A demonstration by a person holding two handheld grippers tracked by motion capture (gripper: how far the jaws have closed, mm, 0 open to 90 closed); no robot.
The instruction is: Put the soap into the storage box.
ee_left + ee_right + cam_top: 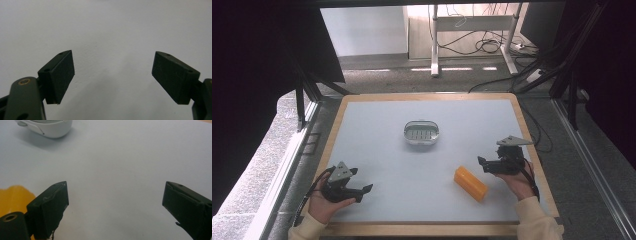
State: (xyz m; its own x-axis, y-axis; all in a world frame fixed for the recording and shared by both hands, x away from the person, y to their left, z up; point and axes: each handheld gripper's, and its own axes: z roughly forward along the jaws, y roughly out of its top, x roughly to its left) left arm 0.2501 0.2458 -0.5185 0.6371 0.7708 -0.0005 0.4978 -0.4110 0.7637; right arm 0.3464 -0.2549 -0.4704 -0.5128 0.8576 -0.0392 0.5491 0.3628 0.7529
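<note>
Spreading pale grey and matte inside a light wooden frame, the surface [377,150] looks smooth and flat. At its middle stands an oval soap dish [421,132], white and glossy with a slotted insert, a rigid plastic-looking thing. Nearer the person's right lies an orange bar [470,183], a blocky rectangle set at a diagonal, well apart from the dish. It is probably soap: stiff, fairly light, with a slick skin that may slide under pressure, so a hold across its two long flat sides near the middle seems safest. The right gripper [484,164] rests just beside the bar's far end, jaws spread wide and empty; the left gripper [365,191] sits near the front left corner, jaws likewise wide apart with nothing between them
</note>
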